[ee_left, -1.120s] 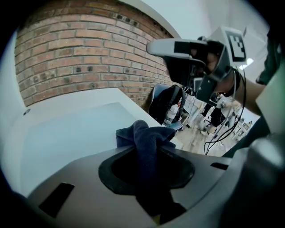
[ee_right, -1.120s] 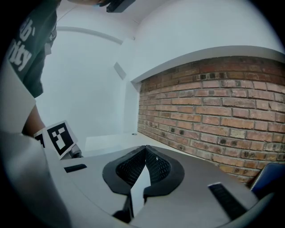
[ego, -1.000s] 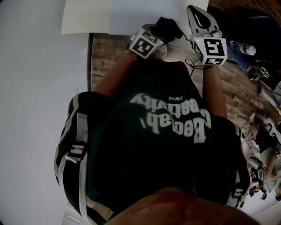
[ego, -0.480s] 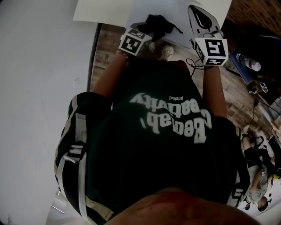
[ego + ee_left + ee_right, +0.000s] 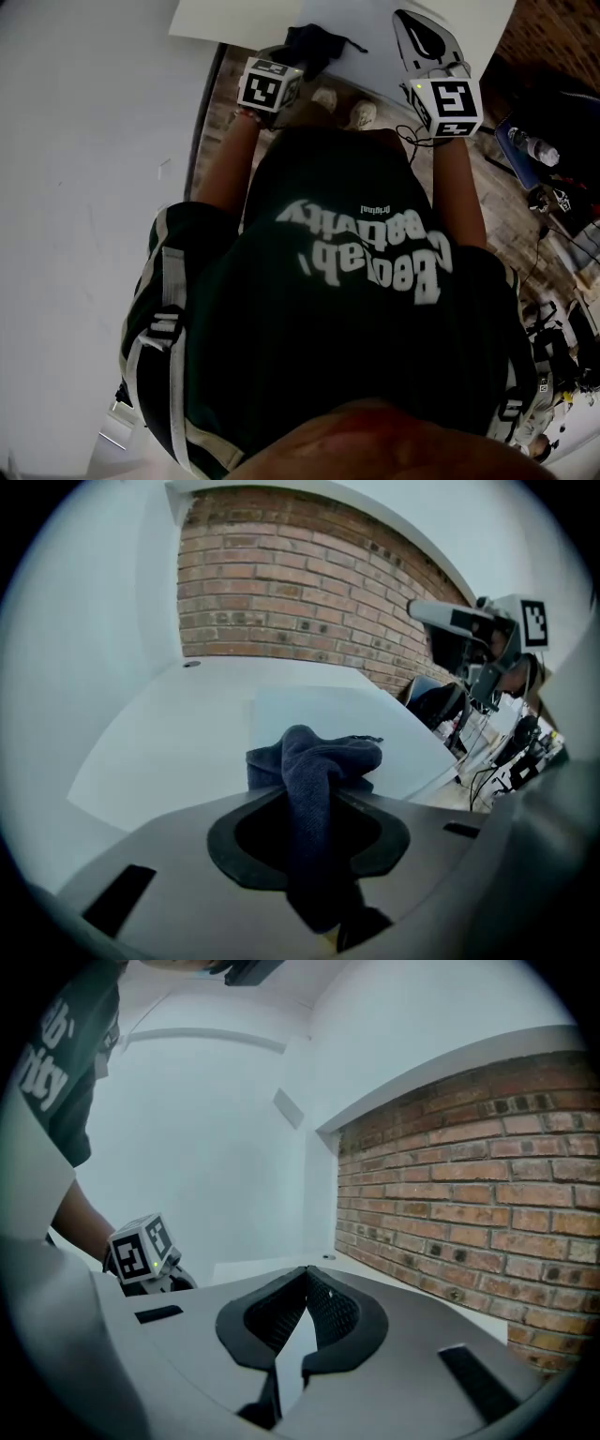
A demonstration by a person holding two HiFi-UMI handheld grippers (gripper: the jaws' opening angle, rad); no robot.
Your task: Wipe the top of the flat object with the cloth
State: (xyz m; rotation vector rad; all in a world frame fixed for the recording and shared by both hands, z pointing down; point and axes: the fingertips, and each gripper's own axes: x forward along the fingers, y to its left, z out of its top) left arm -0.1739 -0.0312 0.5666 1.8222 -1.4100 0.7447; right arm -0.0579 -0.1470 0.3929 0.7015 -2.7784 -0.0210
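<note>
We see a white worktop [image 5: 159, 742] running back to a brick wall [image 5: 281, 592]. One thing lies directly on it: a thin, pale flat sheet [image 5: 309, 710], near the edge closest to us. A dark spot [image 5: 192, 664] at the far corner is too small to identify.

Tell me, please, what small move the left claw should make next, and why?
Probably press the cloth down and slide it forward across the flat sheet. The left claw is shut on the dark cloth, which bunches near the sheet's near edge, and most of the sheet's pale top lies ahead of it.
</note>
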